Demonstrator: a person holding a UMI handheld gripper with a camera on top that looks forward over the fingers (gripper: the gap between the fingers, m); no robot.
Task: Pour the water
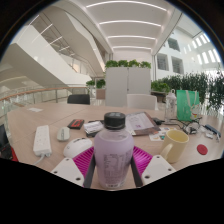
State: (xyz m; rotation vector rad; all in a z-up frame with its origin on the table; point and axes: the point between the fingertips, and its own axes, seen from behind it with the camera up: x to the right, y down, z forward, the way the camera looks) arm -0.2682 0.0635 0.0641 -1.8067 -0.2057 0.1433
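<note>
Here the hand-held gripper (113, 160) clamps its pink pads on the upright bottle (113, 148).

Bottle (113, 152) – translucent plastic, dark cap; table (25, 122) – matt.

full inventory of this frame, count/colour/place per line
bottle: 1, pale pink with dark cap, between the fingers
cup: 1, tan, ahead of the right finger
green bottle: 1, green, far right on table
white box: 1, white, left of the fingers
red disc: 1, red, right of cup
papers: a few, white, beyond bottle
table: 1, light wood
plants: row, green, far back
gripper: 1, white fingers with magenta pads, closed on bottle
</note>
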